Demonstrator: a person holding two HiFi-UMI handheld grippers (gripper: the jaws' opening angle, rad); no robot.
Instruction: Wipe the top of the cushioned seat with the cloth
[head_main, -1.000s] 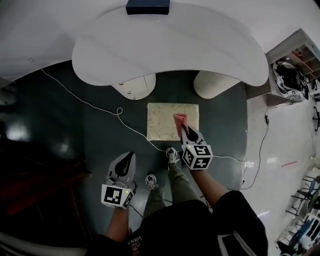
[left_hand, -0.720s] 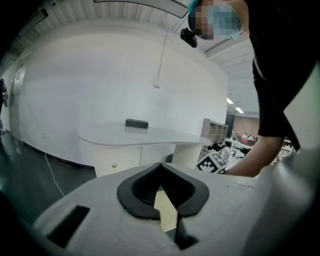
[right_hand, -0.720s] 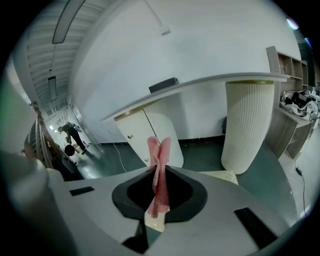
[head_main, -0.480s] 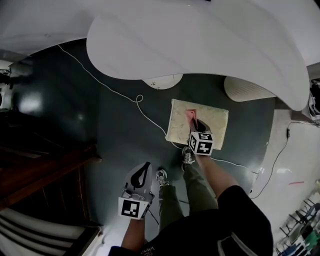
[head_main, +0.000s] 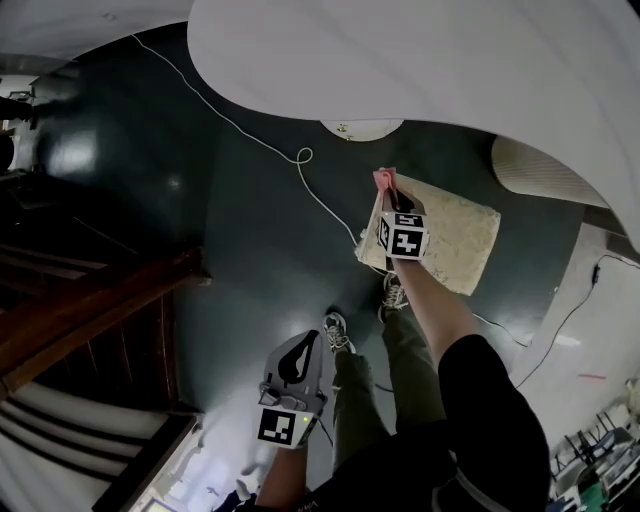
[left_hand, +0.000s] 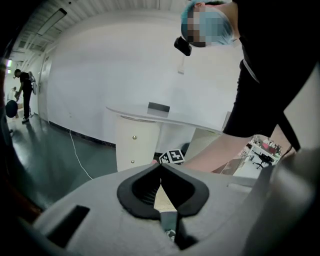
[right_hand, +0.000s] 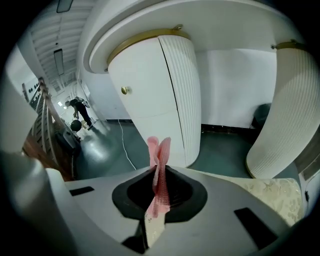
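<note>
The cushioned seat (head_main: 455, 235) is a low cream square with a pale pattern, standing on the dark floor below the white table. My right gripper (head_main: 392, 192) is over the seat's left edge, shut on a pink cloth (head_main: 384, 179). In the right gripper view the pink cloth (right_hand: 159, 172) stands pinched upright between the jaws, with a strip of the seat (right_hand: 272, 192) at lower right. My left gripper (head_main: 299, 358) hangs near the person's legs, well away from the seat, shut with nothing in it. Through its narrow slit the left gripper (left_hand: 160, 181) shows a sliver of the cream seat.
A white curved table (head_main: 450, 70) overhangs the seat, carried on two ribbed white pedestals (head_main: 545, 175). A white cable (head_main: 290, 160) loops across the dark floor past the seat. Wooden stair rails (head_main: 90, 300) stand at the left. The person's shoes (head_main: 338, 332) are just below the seat.
My right gripper has carried the pink cloth from the middle of the seat to its left edge. The head view has swung left and the left gripper stays low, held shut.
</note>
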